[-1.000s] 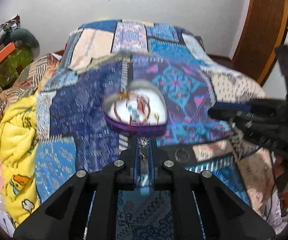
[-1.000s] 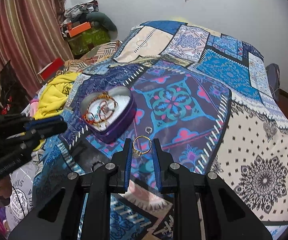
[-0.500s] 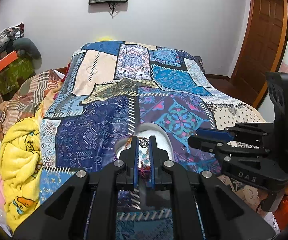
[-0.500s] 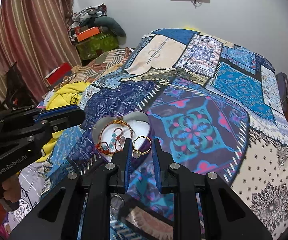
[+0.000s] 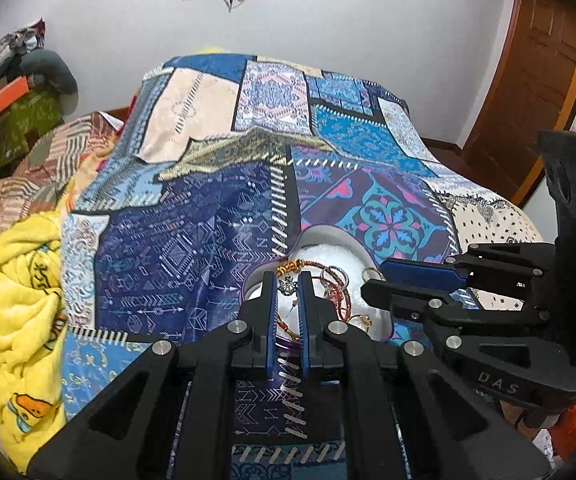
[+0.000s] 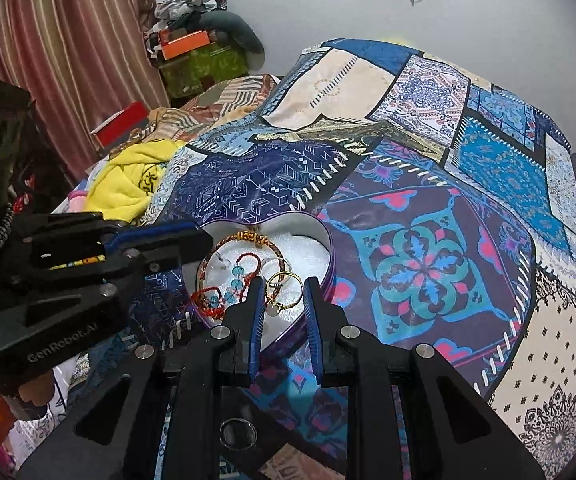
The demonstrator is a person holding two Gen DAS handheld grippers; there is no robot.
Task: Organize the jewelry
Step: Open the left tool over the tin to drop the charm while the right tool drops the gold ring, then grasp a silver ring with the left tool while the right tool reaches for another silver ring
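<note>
A purple heart-shaped tin (image 6: pixel 329 248) with a white lining lies on the patchwork bedspread and holds bracelets and rings. It also shows in the left wrist view (image 5: pixel 327 234). My left gripper (image 5: pixel 287 286) hovers over the tin, jaws slightly apart, with a small silver flower pendant (image 5: pixel 286 288) between the tips; I cannot tell whether it is gripped. My right gripper (image 6: pixel 284 292) is open over the tin's near side, and a gold ring (image 6: pixel 286 292) lies between its fingers, loose in the tin. A braided gold bracelet (image 6: pixel 252 237) and a red beaded bracelet (image 6: pixel 224 292) lie inside.
A small clear ring-shaped object (image 6: pixel 238 434) lies on the bedspread below my right gripper. A yellow blanket (image 5: pixel 20 292) is bunched at the bed's left edge. Boxes and clothes (image 6: pixel 196 52) are piled by the wall. A wooden door (image 5: pixel 527 80) stands at the right.
Both grippers moved forward over the heart tin. My right gripper opened and let the gold ring drop into the tin. My left jaws parted slightly around the pendant.
</note>
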